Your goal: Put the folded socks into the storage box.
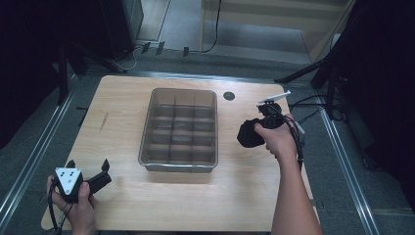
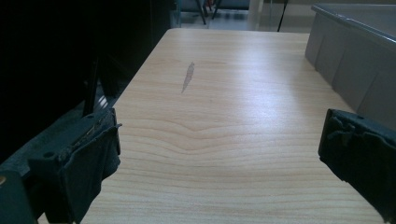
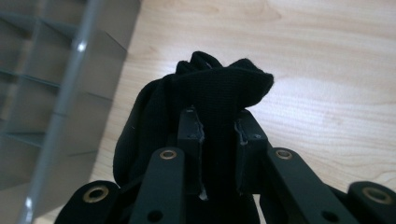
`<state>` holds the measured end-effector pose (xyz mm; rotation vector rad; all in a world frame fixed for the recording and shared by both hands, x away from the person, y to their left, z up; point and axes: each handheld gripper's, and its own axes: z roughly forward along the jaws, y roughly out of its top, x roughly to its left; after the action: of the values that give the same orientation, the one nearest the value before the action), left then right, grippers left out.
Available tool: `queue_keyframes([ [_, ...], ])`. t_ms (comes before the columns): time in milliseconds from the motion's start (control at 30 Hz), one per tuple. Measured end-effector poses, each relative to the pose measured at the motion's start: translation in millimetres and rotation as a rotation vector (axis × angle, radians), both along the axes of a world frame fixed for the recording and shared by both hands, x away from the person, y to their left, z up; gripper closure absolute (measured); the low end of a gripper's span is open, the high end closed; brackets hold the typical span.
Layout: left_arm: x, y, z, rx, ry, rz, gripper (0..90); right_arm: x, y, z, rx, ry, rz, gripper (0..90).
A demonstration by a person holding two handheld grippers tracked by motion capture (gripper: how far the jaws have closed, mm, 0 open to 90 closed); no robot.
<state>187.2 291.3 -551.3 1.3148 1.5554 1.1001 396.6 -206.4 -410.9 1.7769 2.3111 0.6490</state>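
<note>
Beside the tray [image 1: 147, 142], right gripper [image 3: 218, 128] pinches black cloth [image 3: 205, 88] (bunched).

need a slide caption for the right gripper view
Right gripper shut on a black cloth above the wooden table, divided bin alongside.

Item count: one wooden surface [image 1: 235, 196], one grey divided bin [image 1: 178, 129] with its compartments arranged three across by four deep, one black cloth bundle [image 1: 248, 134], and two handheld grippers, left gripper [image 1: 88, 169] and right gripper [image 3: 219, 135].
</note>
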Motion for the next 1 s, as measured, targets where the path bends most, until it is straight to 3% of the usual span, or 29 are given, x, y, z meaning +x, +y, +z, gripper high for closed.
queue_keyframes([
  [267,0.3,-0.8,-0.1,0.006,0.000,0.001,0.0,2.5,15.0,21.3,0.022,-0.029,0.016,75.9],
  [633,0.7,-0.8,-0.1,0.006,0.000,-0.001,0.0,9.1,73.4,36.3,0.070,-0.053,0.110,75.8],
  [833,0.8,-0.3,0.0,0.000,0.001,-0.002,0.0,11.7,94.5,33.5,0.075,-0.047,0.135,75.8],
  [1000,1.0,-0.2,0.1,-0.003,0.003,-0.002,0.0,13.1,119.7,20.1,0.075,-0.026,0.171,75.7],
])
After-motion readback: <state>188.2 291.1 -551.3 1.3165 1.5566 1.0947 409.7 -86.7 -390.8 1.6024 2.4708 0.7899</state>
